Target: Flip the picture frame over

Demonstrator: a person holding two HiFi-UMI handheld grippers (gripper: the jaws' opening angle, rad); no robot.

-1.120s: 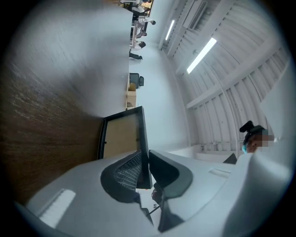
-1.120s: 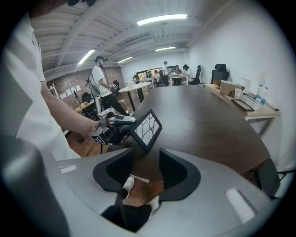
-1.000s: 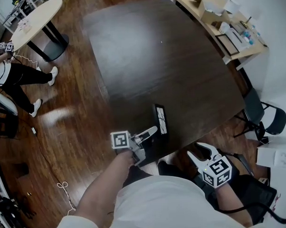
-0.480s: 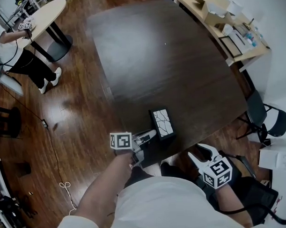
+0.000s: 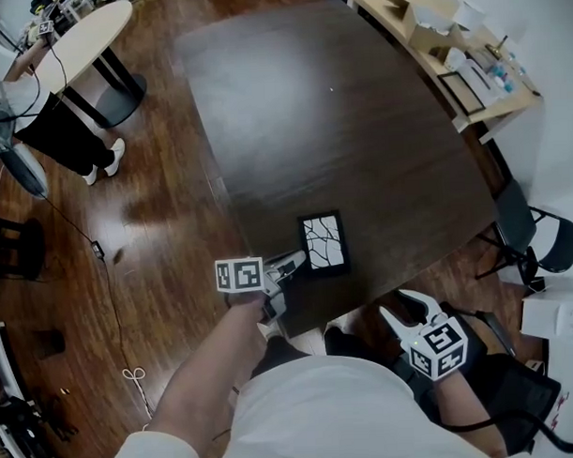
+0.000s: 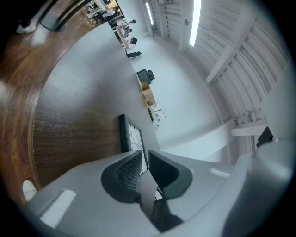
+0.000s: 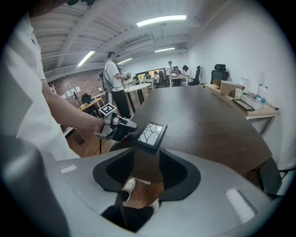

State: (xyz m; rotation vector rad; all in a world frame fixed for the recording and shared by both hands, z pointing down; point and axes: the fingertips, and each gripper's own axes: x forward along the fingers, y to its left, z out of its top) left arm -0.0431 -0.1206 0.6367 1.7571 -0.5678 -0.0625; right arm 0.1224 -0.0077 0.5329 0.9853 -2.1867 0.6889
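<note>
The picture frame (image 5: 323,242) is black-rimmed with a white cracked-line picture. It lies picture side up on the dark table (image 5: 339,128), near the front edge. My left gripper (image 5: 295,262) is at the frame's near left corner, its jaws closed to a narrow gap on the rim. In the left gripper view the frame (image 6: 132,136) runs in between the jaws of that gripper (image 6: 144,157). My right gripper (image 5: 407,313) hangs open below the table edge over my lap, holding nothing. The right gripper view shows the frame (image 7: 150,133) ahead, with the left gripper (image 7: 121,127) at its left edge.
A light wooden desk (image 5: 429,21) with boxes and small items stands at the far right. A dark chair (image 5: 526,229) is to the right of the table. A round table (image 5: 73,38) and a person (image 5: 38,110) are at the far left on the wood floor.
The frame stood on its edge a second ago, then tipped over. It now lies flat with the picture up. The left gripper stayed at its near corner, and the right gripper barely moved.
</note>
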